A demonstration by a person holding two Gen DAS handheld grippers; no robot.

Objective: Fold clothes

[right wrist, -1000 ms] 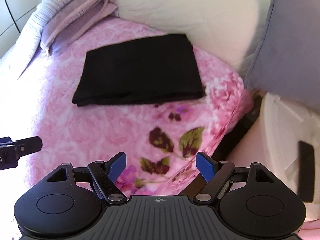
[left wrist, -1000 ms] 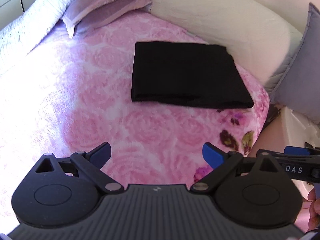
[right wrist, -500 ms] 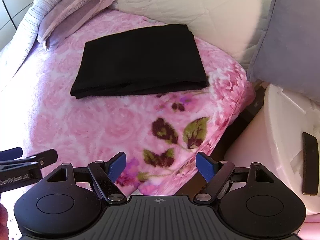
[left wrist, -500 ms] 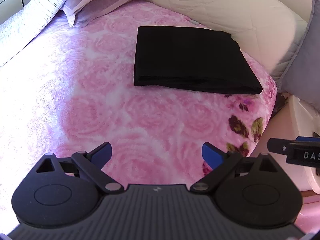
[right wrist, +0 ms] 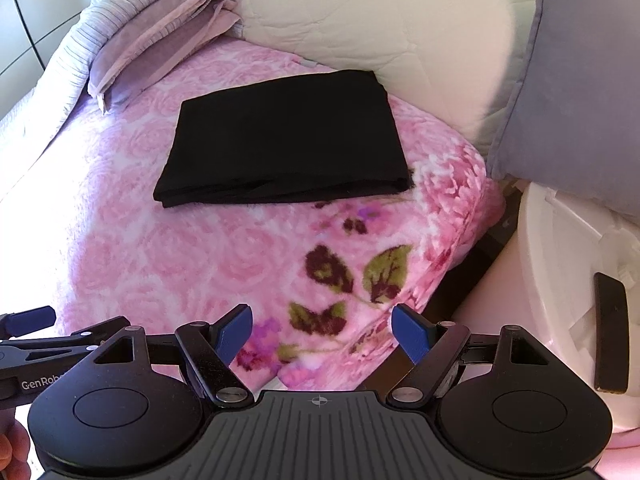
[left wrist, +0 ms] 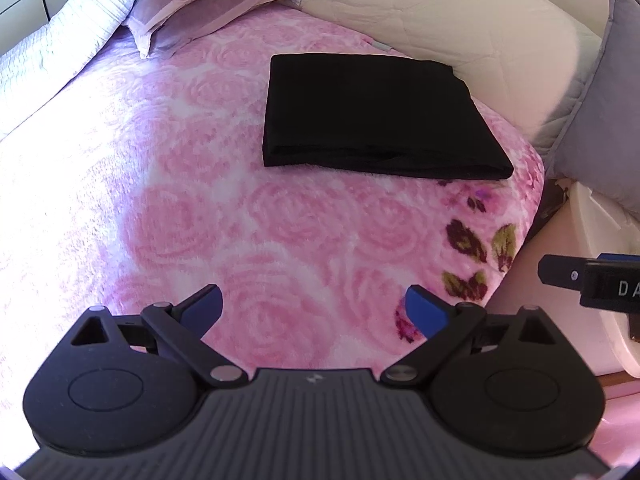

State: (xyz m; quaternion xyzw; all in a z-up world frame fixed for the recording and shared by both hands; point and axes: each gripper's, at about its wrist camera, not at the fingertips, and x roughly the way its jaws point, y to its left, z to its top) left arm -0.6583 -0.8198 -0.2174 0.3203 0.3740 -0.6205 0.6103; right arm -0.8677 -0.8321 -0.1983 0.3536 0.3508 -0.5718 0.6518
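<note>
- Both tongs are held released, with nothing between their blue-tipped fingers: the left tongs and the right tongs are seen above the near part of the bed, clear of the fabric.
- Part of the right tongs is seen at the right edge of the left wrist view, and part of the left tongs at the lower left of the right wrist view.
- A folded black garment is laid flat as a neat rectangle on the pink rose-patterned blanket, toward the bed's far right corner, well apart from both tongs.
- A cream quilted pillow is seen just behind the garment at the bed's far edge.
- A grey cushion is propped at the right edge.
- Folded mauve bedding is placed at the far left corner.
</note>
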